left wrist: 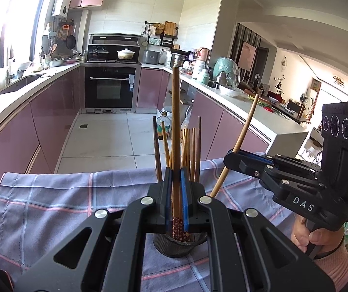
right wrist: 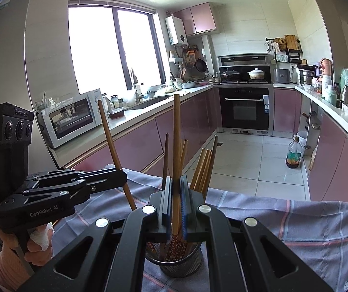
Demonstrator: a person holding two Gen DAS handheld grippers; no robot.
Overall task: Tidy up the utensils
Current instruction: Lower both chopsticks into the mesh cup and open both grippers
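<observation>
The left gripper (left wrist: 176,182) clamps a long wooden chopstick (left wrist: 175,126); the right gripper (right wrist: 176,189) clamps another wooden chopstick (right wrist: 176,141), both above the dark mesh holder (right wrist: 181,265).

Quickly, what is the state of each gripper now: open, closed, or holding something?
Left gripper: closed on a chopstick standing in the holder.
Right gripper: closed on another chopstick over the same holder.

L gripper (left wrist: 175,194) pads closed to narrow gap, fingers upright fwd, R gripper (right wrist: 176,202) same, jaws near shut, R hand (left wrist: 312,233) on handle low right, L hand (right wrist: 35,245) gripping handle low left
</observation>
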